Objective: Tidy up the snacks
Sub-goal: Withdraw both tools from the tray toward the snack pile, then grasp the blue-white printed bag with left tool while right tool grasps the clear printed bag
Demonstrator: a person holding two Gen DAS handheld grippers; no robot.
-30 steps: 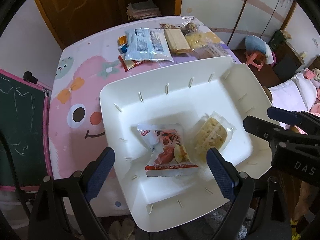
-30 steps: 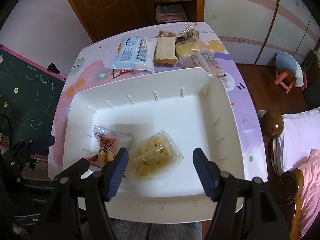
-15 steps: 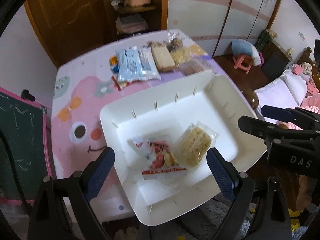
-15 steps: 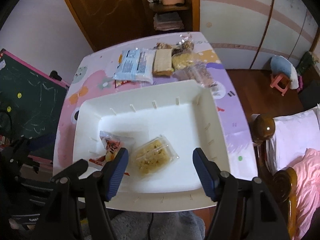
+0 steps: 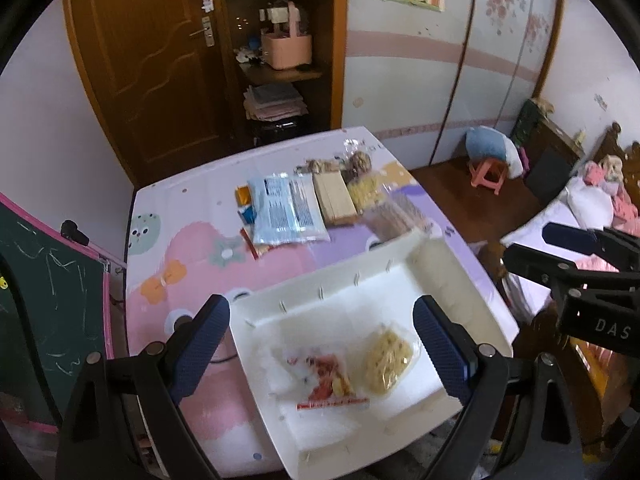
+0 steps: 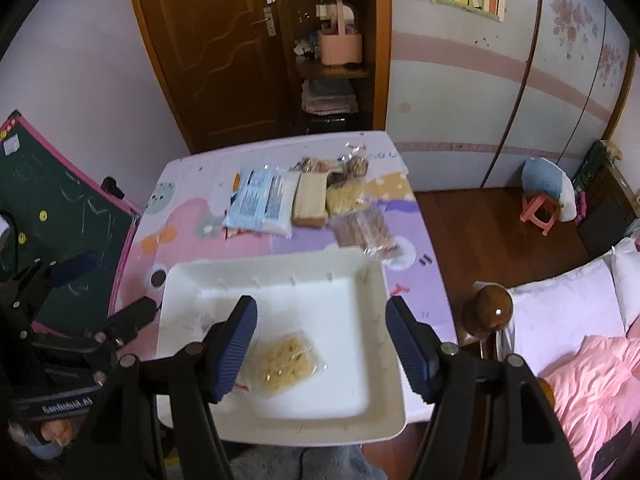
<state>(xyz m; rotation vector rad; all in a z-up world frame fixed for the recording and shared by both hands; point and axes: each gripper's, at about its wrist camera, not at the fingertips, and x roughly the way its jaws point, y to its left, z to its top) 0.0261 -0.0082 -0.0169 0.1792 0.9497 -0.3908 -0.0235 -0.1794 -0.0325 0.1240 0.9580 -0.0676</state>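
You've lifted both grippers, left and right, up from the tray; more of the table and room now shows.

We see open worktop between tray and the snack row at the far edge; a chalkboard hems the left, a bedpost the right.

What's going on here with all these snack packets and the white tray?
A person is sorting snacks with a handheld gripper in each hand. Two packets, a red one and a clear one of yellow pieces, lie in the white tray. More packets wait at the table's far end. The left gripper and right gripper hover above the tray, jaws open and empty.
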